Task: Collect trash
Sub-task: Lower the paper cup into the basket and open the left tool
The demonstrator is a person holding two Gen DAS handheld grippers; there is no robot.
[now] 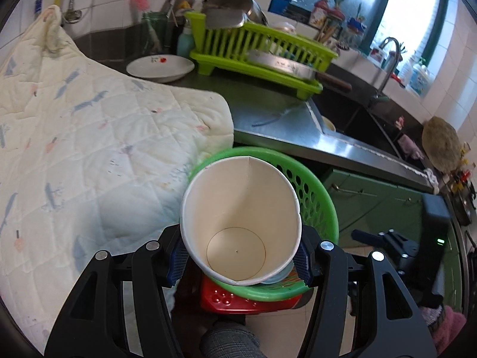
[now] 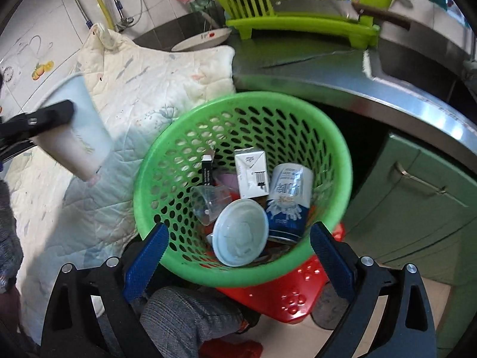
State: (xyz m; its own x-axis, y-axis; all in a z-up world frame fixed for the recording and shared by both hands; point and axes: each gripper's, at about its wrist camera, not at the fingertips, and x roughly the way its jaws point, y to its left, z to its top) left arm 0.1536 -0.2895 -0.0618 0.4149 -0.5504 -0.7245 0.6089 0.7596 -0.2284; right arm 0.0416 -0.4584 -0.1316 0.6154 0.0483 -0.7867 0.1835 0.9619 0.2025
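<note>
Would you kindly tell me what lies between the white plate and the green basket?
The quilted cloth lies between them: in the right wrist view its corner spreads from just below the white plate down to the green basket rim.

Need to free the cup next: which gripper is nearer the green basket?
Right. The right gripper hangs open at the green basket rim; the left gripper, holding the paper cup, is off to its side.

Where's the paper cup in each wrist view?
Left wrist: paper cup at bottom centre, clamped in the left gripper, mouth toward the camera.
Right wrist: paper cup at the left edge, seen from outside.
Shared landmark: green basket.
</note>
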